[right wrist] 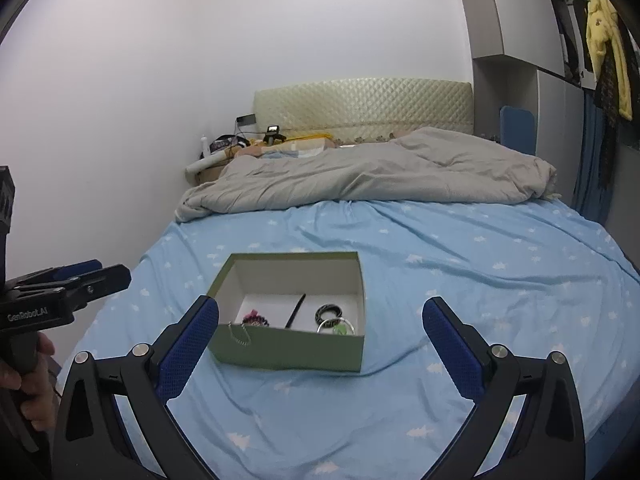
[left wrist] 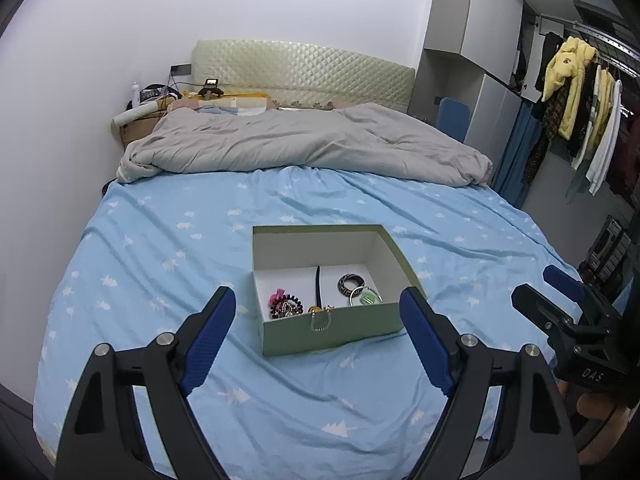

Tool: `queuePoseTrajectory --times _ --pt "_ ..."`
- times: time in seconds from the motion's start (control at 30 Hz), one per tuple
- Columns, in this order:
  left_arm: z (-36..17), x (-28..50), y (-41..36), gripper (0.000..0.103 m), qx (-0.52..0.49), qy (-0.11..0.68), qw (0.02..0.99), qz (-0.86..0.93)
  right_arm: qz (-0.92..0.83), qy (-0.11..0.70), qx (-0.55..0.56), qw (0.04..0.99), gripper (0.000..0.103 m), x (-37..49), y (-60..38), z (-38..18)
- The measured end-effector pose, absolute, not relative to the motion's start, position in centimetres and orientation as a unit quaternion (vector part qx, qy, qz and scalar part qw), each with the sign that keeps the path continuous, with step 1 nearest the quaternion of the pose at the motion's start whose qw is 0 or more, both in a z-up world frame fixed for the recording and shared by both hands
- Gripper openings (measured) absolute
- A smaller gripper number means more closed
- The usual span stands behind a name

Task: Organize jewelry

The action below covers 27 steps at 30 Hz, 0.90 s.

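An open green box (left wrist: 332, 330) with a white inside sits on the blue bedsheet (left wrist: 160, 264). It holds pink and dark hair ties (left wrist: 282, 303), a black stick (left wrist: 319, 282), a dark bangle (left wrist: 351, 283) and a silver ring (left wrist: 365, 297). A thin chain (left wrist: 318, 323) hangs over the near wall. My left gripper (left wrist: 318, 294) is open and empty, just short of the box. My right gripper (right wrist: 320, 302) is also open and empty in front of the box (right wrist: 288, 350), where the chain (right wrist: 240, 335) and bangle (right wrist: 329, 313) show again.
A grey duvet (left wrist: 304, 144) is bunched across the far half of the bed below a quilted headboard (left wrist: 300, 72). A cluttered bedside stand (left wrist: 140, 120) is at the far left. Clothes hang on a rack (left wrist: 580, 100) at the right. A hand (right wrist: 28, 380) grips the left tool.
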State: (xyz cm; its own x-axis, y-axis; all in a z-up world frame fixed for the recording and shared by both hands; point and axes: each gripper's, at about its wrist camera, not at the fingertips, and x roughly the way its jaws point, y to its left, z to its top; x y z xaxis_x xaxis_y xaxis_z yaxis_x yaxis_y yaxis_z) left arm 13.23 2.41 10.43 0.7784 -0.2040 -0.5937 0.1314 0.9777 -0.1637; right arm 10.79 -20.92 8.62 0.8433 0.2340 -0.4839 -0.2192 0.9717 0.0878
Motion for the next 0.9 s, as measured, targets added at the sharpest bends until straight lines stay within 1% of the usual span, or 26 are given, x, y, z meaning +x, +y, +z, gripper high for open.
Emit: queuePoseTrajectory --times 0.47,0.9 --pt "8.3 12.7 3.0 0.084 -0.048 0.337 0.939 -0.057 0.110 0.273 0.008 0.956 0.103 10.6 -20.5 6.9" --pt "7.3 12.5 3.2 0.084 -0.047 0.352 0.933 -0.056 0.106 0.281 0.006 0.954 0.103 10.8 -20.2 6.2"
